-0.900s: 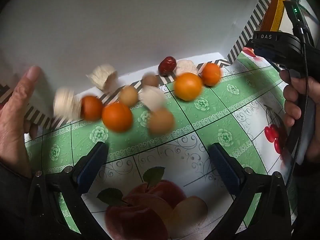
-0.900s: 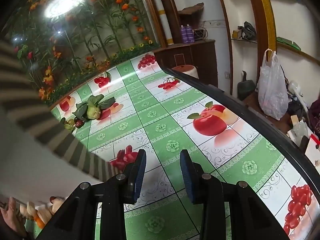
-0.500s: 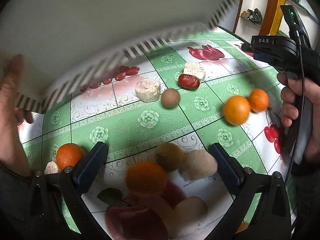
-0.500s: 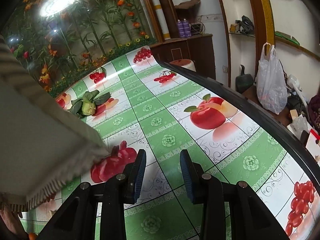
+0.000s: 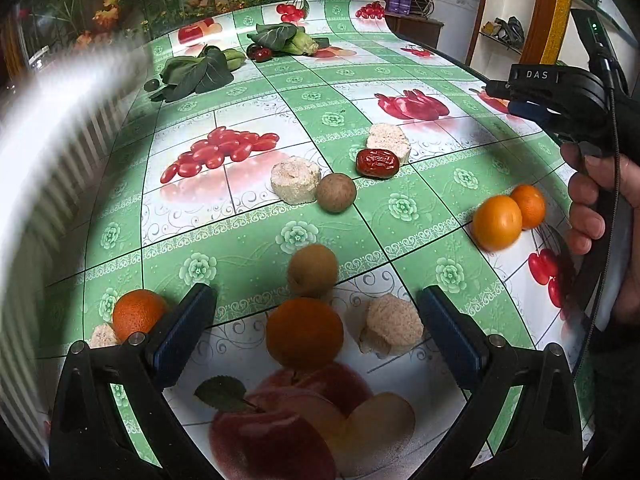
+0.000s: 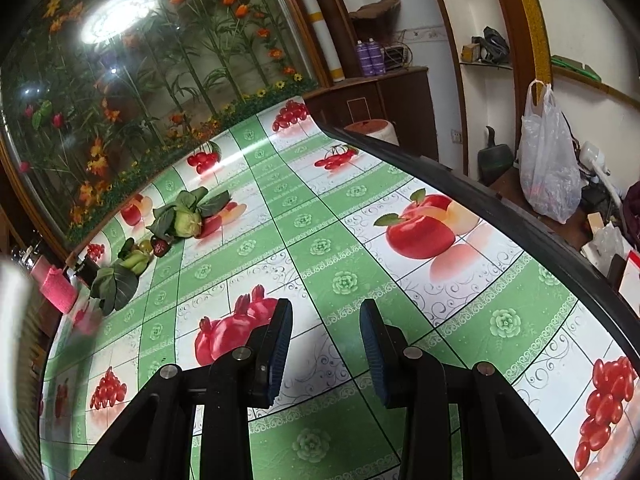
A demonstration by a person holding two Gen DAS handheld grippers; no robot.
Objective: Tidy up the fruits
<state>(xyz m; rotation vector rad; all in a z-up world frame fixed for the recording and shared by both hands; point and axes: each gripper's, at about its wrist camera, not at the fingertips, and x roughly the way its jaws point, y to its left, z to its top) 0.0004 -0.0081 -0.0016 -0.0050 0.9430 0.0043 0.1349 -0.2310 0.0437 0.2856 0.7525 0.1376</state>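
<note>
- The left gripper (image 5: 316,328) hangs over the table (image 5: 248,240) with its jaws spread wide and nothing gripped.
- Between those jaws lie an orange (image 5: 305,333), a round brown fruit (image 5: 313,270) just behind it, and a pale crumbly block (image 5: 394,326) near the right-hand pad; none is pressed by the pads.
- Outside the left-hand pad sit another orange (image 5: 138,314) and a second pale piece (image 5: 103,336), touching each other.
- Farther out, a pale round cake (image 5: 295,179) touches a brown ball-shaped fruit (image 5: 336,193); a red date (image 5: 377,163) leans against another pale cake (image 5: 389,142).
- 2 more oranges (image 5: 508,216) sit side by side at the table's right edge, near the hand (image 5: 596,200) that holds the right gripper (image 6: 326,344).
- The right gripper's jaws stand partly apart over bare tablecloth, holding nothing.
- At the far end lie leafy greens (image 5: 200,74), a second leafy bundle (image 5: 288,42) and dark cherries (image 5: 260,53), well apart from the scattered fruit.
- A blurred white, striped-edged sheet (image 5: 48,128) covers the left side of the left wrist view and hides what is behind it.
- Beyond the table, a white plastic bag (image 6: 548,168) hangs from a wooden post.
</note>
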